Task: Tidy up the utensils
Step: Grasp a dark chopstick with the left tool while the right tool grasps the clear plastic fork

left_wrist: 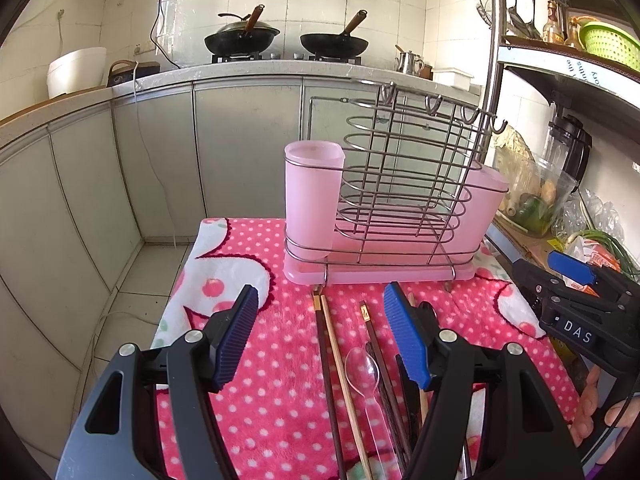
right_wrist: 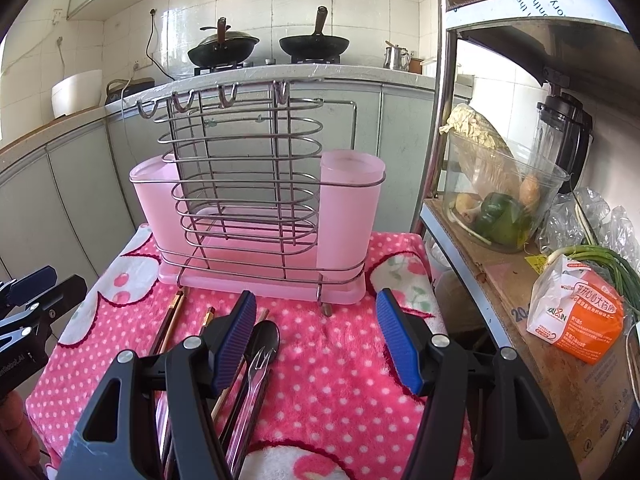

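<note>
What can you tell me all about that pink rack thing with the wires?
The utensil rack is a silvery wire frame on a pale pink plastic tray, with a frosted pink cup at each end, one round and one wider. Hooks line its top. It stands upright on the pink dotted towel, holding no utensils.

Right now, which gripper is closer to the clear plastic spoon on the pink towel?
Left. The left gripper hangs open right over the clear plastic spoon, which lies between its fingers. The right gripper is off to the spoon's right, over the dark spoon.

Two woks (left_wrist: pixel 242 38) are sitting on the stove, two pink cups (left_wrist: pixel 312 196) standing in one wire rack (right_wrist: pixel 248 176), one clear spoon (left_wrist: pixel 362 372) lying
</note>
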A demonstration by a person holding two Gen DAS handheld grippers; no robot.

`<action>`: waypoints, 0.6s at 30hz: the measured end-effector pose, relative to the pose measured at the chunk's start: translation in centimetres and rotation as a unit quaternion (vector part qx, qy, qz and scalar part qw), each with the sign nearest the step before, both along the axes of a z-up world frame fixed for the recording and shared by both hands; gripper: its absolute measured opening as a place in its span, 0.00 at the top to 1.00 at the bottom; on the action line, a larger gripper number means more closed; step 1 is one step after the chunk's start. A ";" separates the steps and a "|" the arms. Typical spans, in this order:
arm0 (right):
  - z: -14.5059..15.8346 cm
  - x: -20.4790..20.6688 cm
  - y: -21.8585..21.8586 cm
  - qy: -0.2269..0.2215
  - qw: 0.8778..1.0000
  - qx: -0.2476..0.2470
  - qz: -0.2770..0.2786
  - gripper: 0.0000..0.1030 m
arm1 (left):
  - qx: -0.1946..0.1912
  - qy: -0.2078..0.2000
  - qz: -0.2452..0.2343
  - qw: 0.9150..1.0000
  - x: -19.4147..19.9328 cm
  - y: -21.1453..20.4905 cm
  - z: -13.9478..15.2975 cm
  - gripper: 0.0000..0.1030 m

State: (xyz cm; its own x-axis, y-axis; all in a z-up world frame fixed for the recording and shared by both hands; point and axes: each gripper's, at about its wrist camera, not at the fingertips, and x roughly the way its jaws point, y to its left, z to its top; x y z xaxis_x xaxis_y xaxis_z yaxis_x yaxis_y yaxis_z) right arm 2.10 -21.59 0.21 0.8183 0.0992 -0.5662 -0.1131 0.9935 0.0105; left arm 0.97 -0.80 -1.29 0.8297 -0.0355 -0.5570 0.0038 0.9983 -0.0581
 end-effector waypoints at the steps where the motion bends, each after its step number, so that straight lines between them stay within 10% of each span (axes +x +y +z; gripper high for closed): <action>1: -0.1 0.1 0.0 0.004 1.000 0.000 0.002 0.40 | -0.001 0.004 -0.002 1.000 0.1 0.1 -0.1 0.36; 18: -2.7 2.5 -0.5 0.112 0.991 0.052 0.040 0.40 | -0.074 0.124 -0.029 0.989 4.4 4.4 -2.0 0.36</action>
